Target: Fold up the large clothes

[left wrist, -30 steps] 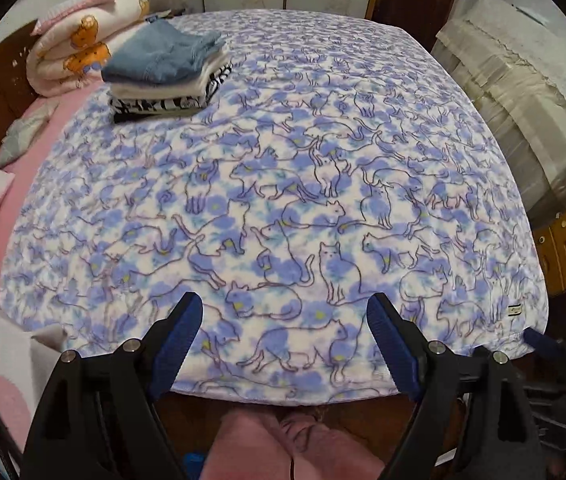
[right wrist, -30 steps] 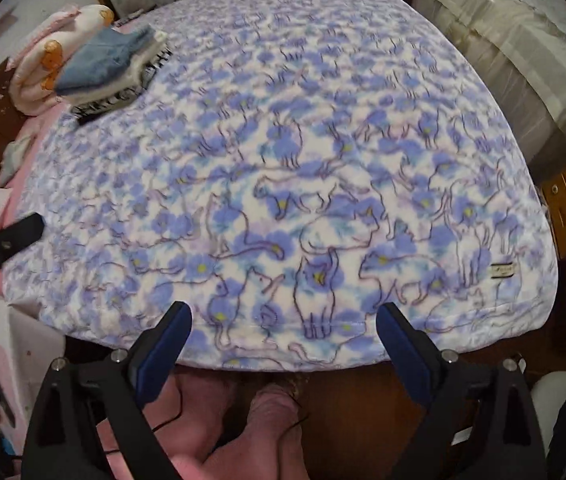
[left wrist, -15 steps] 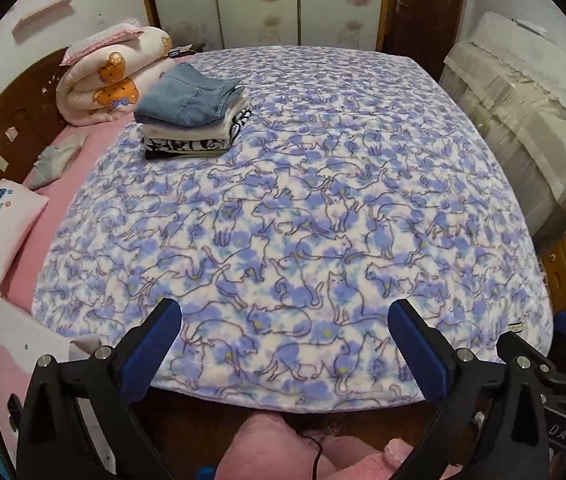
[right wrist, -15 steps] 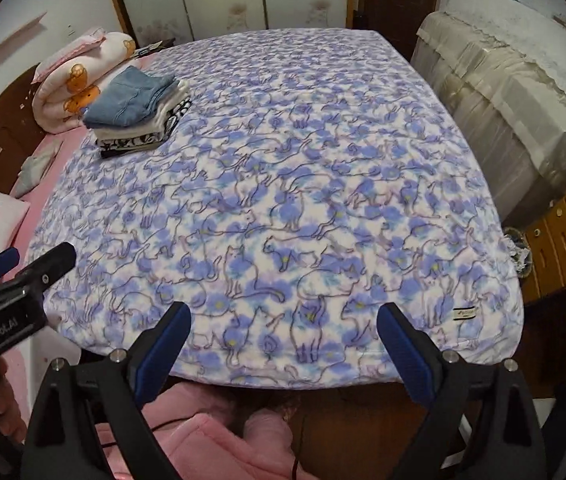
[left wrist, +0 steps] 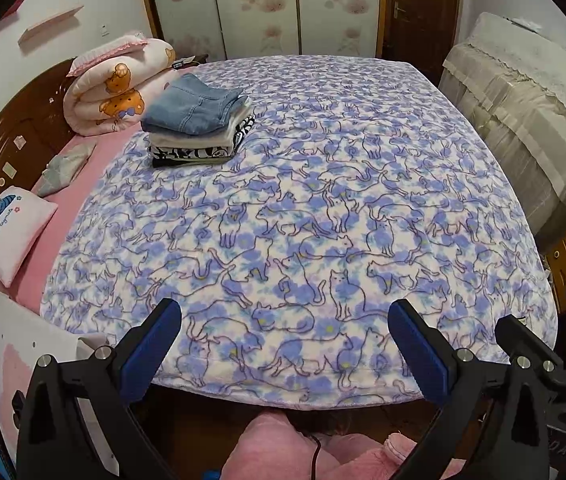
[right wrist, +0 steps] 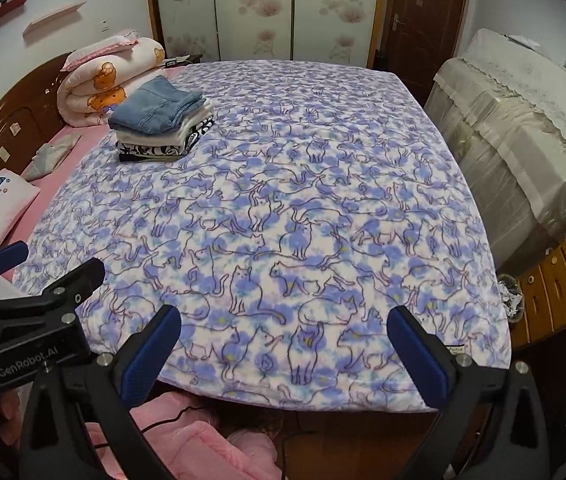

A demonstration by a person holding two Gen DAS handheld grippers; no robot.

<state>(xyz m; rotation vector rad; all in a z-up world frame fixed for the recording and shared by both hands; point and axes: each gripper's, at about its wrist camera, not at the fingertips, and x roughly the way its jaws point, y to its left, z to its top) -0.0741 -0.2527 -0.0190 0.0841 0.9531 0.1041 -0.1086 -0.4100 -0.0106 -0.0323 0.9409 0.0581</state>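
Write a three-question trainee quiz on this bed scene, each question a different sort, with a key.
1. True or false: the folded clothes stack lies on the cat-print blanket.
2. Multiple choice: what tops the stack? A) a denim garment B) a striped towel C) a pink pillow
3. Fill in: between the fingers of the left gripper and the right gripper there is ____ held.

Key
1. True. It sits near the rolled bear-print quilt.
2. A. The denim garment is uppermost, over a pale layer and a black-and-white one.
3. Nothing. Both sets of jaws stand wide apart, the right ones opening, with only blanket seen beyond.
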